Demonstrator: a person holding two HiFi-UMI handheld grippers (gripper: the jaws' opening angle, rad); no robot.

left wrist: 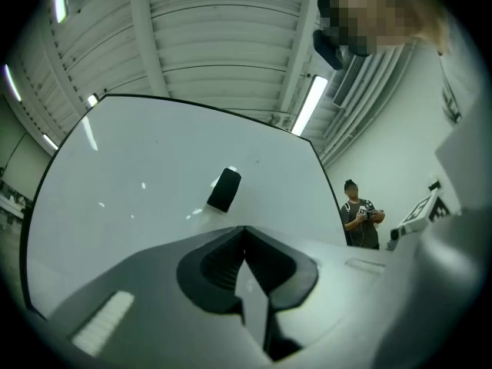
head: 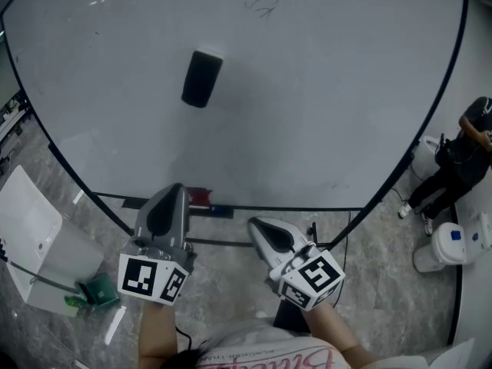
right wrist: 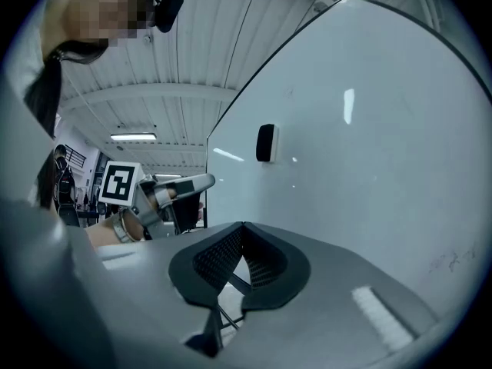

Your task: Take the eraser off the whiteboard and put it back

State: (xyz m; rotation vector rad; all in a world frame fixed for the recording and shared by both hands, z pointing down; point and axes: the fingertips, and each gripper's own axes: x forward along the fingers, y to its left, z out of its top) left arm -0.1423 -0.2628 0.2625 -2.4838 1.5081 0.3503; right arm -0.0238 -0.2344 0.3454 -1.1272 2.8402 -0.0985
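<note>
Clenched on nothing, the left claw (head: 177, 191) hangs below the broad white whiteboard (head: 323, 114) in the head view. It is well apart from the black block-shaped eraser (head: 201, 78), which sits slightly tilted on the board's upper left. The right claw (head: 255, 223), also pressed shut and empty, sits just beside it near the board's lower edge. The count here is one eraser, one whiteboard, two claws, one faint pen scribble (head: 263, 4) near the top, and one bystander in dark clothes (head: 460, 156) at the far right.

From the left gripper view, the jaws meet edge to edge with nothing between them, and the single eraser shows on the board above them. The likely hazard is that a claw brought up in this state would butt the eraser instead of straddling it. That could shove it across the smooth surface or knock it to the floor. The one bystander stands beyond the board's right edge.

From the right gripper view, that claw's jaws are also together and bare. The one eraser appears side-on, standing proud of the board, and the left claw shows to its lower left. A pinch near a corner or a slanted pull could probably let the eraser slip. If it is put back without lying flat against the board, it may slide or drop.
</note>
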